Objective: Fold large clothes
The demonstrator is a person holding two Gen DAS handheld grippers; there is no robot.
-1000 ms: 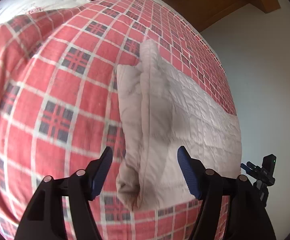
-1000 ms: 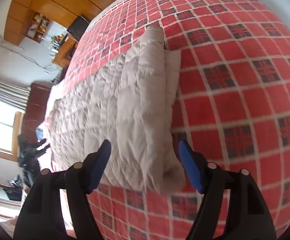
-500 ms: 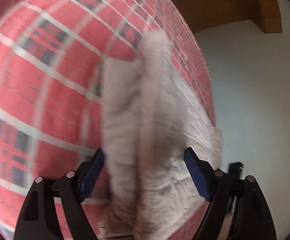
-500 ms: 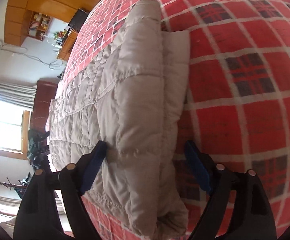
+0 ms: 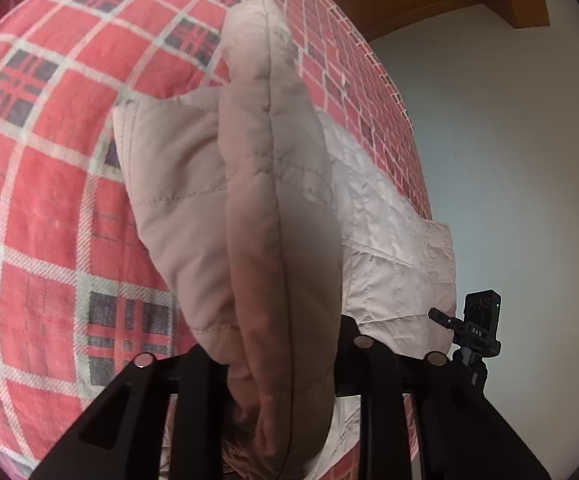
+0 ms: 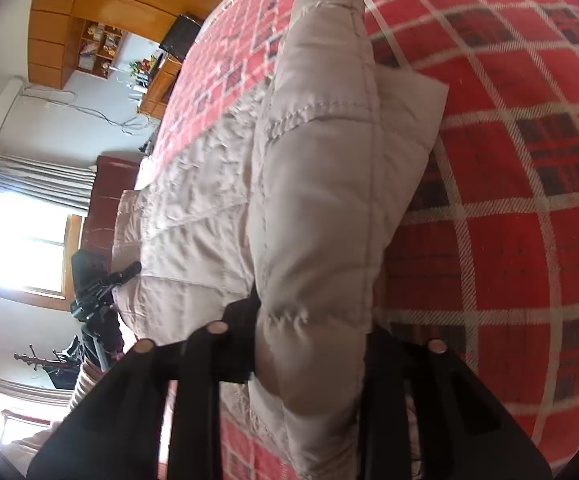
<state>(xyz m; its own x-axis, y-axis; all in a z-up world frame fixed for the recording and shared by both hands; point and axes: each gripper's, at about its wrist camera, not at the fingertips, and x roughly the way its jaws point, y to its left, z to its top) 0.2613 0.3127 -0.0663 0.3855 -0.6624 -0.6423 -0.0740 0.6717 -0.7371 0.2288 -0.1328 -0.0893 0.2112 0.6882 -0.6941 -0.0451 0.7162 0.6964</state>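
Red plaid bedspread (image 5: pixel 49 200), beige quilted jacket (image 5: pixel 257 200) pinched between left gripper (image 5: pixel 273 356) and right gripper (image 6: pixel 313 344) fingers

Both wrist cameras are looking along their tools from very close at the jacket (image 5: pixel 273 208) (image 6: pixel 321 184) on the bed (image 5: pixel 49 200) (image 6: pixel 529 200), the left facing a wall, the right facing a window; both are sharing the jacket's folded ridge.

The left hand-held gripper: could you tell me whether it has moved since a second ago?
Yes. The left hand-held gripper advanced toward the beige quilted jacket on the plaid bedspread and closed on its folded edge.
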